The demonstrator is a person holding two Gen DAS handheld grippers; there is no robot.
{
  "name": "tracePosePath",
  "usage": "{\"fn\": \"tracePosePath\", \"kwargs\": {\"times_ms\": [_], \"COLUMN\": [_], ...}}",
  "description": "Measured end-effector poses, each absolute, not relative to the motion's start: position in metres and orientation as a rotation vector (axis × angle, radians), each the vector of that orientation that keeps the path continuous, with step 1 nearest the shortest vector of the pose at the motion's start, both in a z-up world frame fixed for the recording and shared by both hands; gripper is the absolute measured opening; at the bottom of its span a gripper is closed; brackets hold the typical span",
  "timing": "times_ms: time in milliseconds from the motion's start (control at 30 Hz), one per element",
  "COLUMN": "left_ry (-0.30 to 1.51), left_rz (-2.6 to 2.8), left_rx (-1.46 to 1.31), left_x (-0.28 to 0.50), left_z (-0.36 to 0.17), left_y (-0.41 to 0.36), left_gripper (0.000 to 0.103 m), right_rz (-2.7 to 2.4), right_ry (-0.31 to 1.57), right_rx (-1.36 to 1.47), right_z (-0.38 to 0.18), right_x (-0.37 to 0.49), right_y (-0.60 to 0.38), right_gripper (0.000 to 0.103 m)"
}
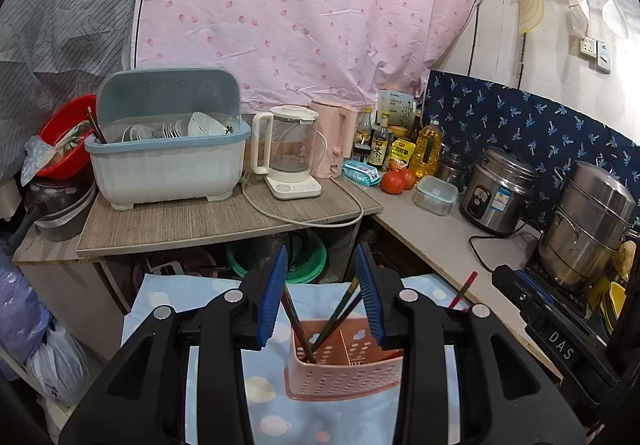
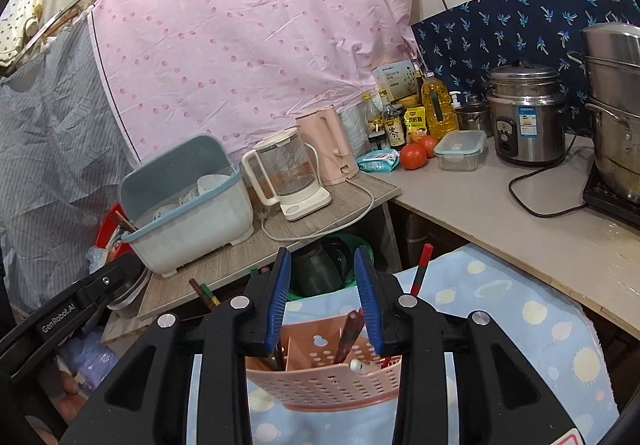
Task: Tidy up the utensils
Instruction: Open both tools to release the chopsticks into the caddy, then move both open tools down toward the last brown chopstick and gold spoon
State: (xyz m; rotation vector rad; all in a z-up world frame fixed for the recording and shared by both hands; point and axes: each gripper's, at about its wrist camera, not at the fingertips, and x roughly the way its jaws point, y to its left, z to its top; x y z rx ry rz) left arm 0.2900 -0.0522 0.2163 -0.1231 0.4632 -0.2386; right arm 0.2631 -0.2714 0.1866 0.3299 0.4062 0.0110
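A pink perforated utensil holder (image 1: 344, 377) (image 2: 320, 385) stands on a blue patterned cloth (image 1: 264, 405) (image 2: 500, 325). My left gripper (image 1: 322, 249) hangs just above its left compartment, open. Several dark chopsticks (image 1: 298, 325) stand loose in that compartment between the blue pads. My right gripper (image 2: 321, 251) is open over the right compartment, where a reddish chopstick (image 2: 350, 333) leans by the right pad, beside a white handle (image 2: 360, 365). A red-and-green chopstick (image 2: 422, 269) (image 1: 464, 289) sticks up to the right; its lower end is hidden.
On the wooden shelf behind stand a blue dish rack (image 1: 168, 161) with bowls, a glass kettle (image 1: 290, 149) and a pink kettle (image 1: 334, 141). The counter to the right carries bottles, tomatoes (image 1: 394, 181), a rice cooker (image 1: 496, 193) and a steel pot (image 1: 588, 229).
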Motion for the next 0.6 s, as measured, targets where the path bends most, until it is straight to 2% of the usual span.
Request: {"fn": "tracePosePath", "kwargs": {"times_ms": [133, 300, 600], "left_ry": [0.472, 0.515, 0.634], "left_rz": [-0.250, -0.284, -0.339], "left_rx": [-0.117, -0.122, -0.072], "left_x": [0.276, 0.251, 0.180], "left_z": [0.217, 0.211, 0.157], "left_y": [-0.053, -0.053, -0.060], "left_gripper": [0.034, 0.050, 0.050], "right_rz": [0.024, 0.044, 0.055], "right_ry": [0.408, 0.437, 0.567], "right_rx": [0.326, 0.336, 0.351], "right_z": [0.187, 0.177, 0.112], "right_x": [0.246, 0.217, 0.140], "right_y": [-0.267, -0.263, -0.255], "right_gripper": [0.033, 0.033, 0.033]}}
